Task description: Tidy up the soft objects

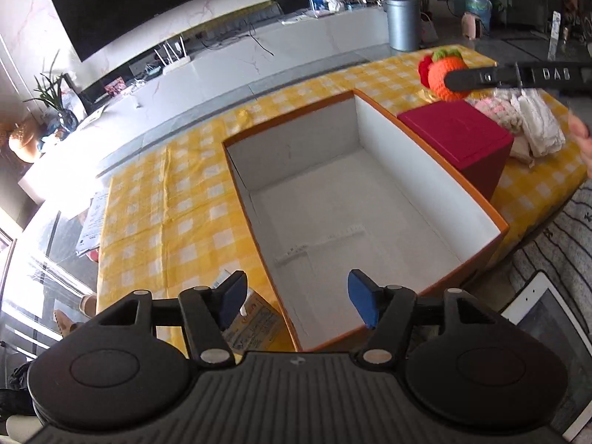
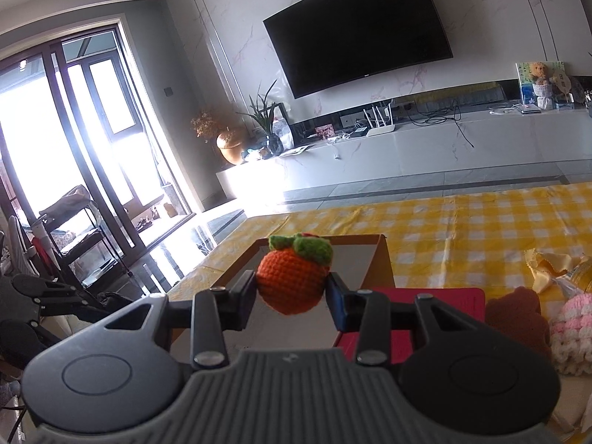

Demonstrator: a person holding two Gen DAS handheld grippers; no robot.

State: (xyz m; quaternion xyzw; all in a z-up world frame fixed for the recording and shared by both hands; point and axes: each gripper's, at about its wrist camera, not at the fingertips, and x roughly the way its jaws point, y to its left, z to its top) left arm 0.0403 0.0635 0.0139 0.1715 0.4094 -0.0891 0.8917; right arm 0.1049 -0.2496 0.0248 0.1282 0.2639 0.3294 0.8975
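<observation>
Carry step: crochet orange fruit pinched in right gripper, heading for the open box; left gripper empty.

Left to right: yellow-white checked cloth on the surface [image 1: 159, 199], creased, thin; left gripper [image 1: 298, 301] spread wide, blue pads bare, nothing between them, hanging over the near end of the orange-rimmed box [image 1: 436, 181], a rigid cardboard rectangle with white inner walls and apparently nothing soft in it yet. Right of the box sits a red box [image 1: 457, 135], hard-edged, matte. Right gripper [image 2: 292, 294] pinches the crochet orange fruit [image 2: 292, 279], round, knitted, green leaf cap, held in the air above the red box and short of the open one. Next move, likely: travel left over the box, lower, release gently; yarn squashes. Pink-white knitted pile [image 1: 518, 118] waits at far right.
</observation>
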